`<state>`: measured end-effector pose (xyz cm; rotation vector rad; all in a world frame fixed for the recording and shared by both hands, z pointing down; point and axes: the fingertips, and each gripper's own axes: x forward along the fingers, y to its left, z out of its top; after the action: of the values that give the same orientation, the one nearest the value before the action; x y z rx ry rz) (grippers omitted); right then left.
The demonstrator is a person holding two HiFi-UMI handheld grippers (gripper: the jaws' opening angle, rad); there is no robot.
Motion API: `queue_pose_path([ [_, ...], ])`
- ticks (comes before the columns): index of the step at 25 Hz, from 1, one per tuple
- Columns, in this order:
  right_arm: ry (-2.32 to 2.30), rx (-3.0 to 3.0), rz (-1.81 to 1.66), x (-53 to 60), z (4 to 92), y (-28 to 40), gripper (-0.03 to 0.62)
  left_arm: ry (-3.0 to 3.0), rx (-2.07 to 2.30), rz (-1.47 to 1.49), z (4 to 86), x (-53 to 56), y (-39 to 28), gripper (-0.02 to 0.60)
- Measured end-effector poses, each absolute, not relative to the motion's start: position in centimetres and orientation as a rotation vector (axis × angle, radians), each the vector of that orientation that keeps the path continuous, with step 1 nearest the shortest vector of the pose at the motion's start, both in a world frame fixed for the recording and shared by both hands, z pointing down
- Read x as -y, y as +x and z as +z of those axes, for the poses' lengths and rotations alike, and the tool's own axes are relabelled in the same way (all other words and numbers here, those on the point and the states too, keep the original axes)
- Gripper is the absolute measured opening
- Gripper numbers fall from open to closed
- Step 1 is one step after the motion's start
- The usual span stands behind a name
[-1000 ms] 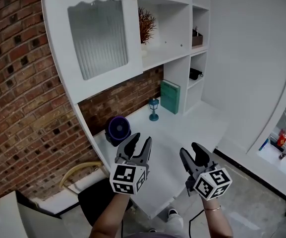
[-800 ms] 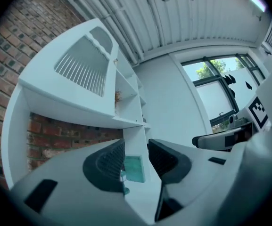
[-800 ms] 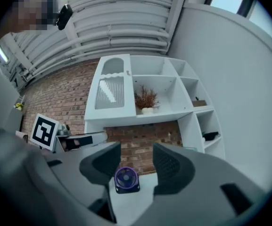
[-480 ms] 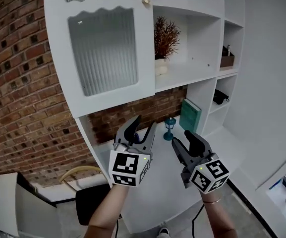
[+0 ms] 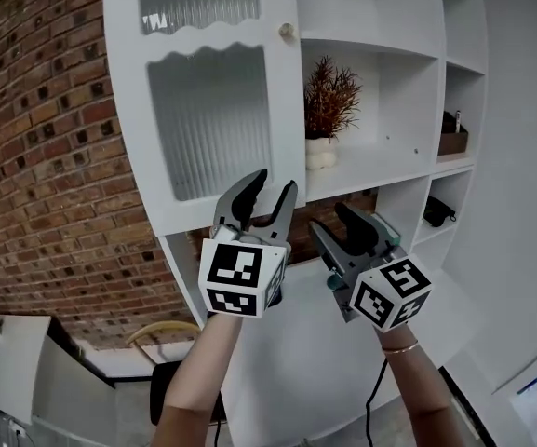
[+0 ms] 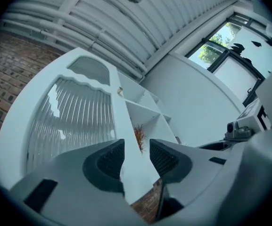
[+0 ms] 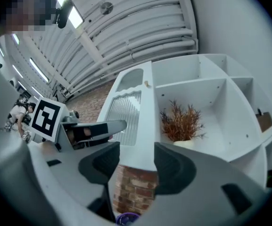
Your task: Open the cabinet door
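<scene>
The white cabinet door (image 5: 208, 110) has ribbed glass panels and a small round knob (image 5: 287, 31) near its upper right edge; it is closed. My left gripper (image 5: 266, 194) is held up in front of the door's lower right corner, open and empty. My right gripper (image 5: 338, 228) is beside it, below the open shelf; its jaws are opening with nothing between them. In the left gripper view the door (image 6: 74, 121) and knob (image 6: 120, 91) lie beyond the open left gripper (image 6: 136, 150). The right gripper view shows the door edge (image 7: 145, 126) and knob (image 7: 146, 84) ahead of the right gripper (image 7: 136, 166).
Open white shelves (image 5: 380, 110) to the right of the door hold a dried plant (image 5: 328, 101) in a white pot and dark items (image 5: 452, 124) further right. A brick wall (image 5: 54, 156) is at left. A white desk (image 5: 296, 361) and a chair (image 5: 170, 333) are below.
Both grippers have risen from over the desk to the cabinet door's lower edge. The view has tilted up, so the fan, lamp and book on the desk are hidden or out of view.
</scene>
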<state>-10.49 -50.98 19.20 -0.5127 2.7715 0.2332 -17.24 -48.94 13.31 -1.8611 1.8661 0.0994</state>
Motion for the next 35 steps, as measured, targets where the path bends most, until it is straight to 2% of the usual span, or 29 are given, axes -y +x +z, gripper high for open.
queue_pose_path([
  [10,-0.428,-2.709,0.390,51.1,12.5,-12.2,0.225,-1.691,-1.840,0.079,2.6,50.3,-17.7,0.163],
  [19,-0.440,-2.671,0.357,53.1,8.9,-12.1,0.227,-1.576,-1.885,-0.005,-4.3,53.0,-17.4,0.167],
  [30,-0.444,-2.693,0.439,53.3,7.9,-12.7,0.232,-1.447,-1.929,-0.130,-7.3,54.6,-17.5,0.167],
  [35,-0.430,-2.700,0.441,53.0,8.2,-13.0,0.233,-1.405,-1.948,-0.175,-8.1,54.9,-17.1,0.143],
])
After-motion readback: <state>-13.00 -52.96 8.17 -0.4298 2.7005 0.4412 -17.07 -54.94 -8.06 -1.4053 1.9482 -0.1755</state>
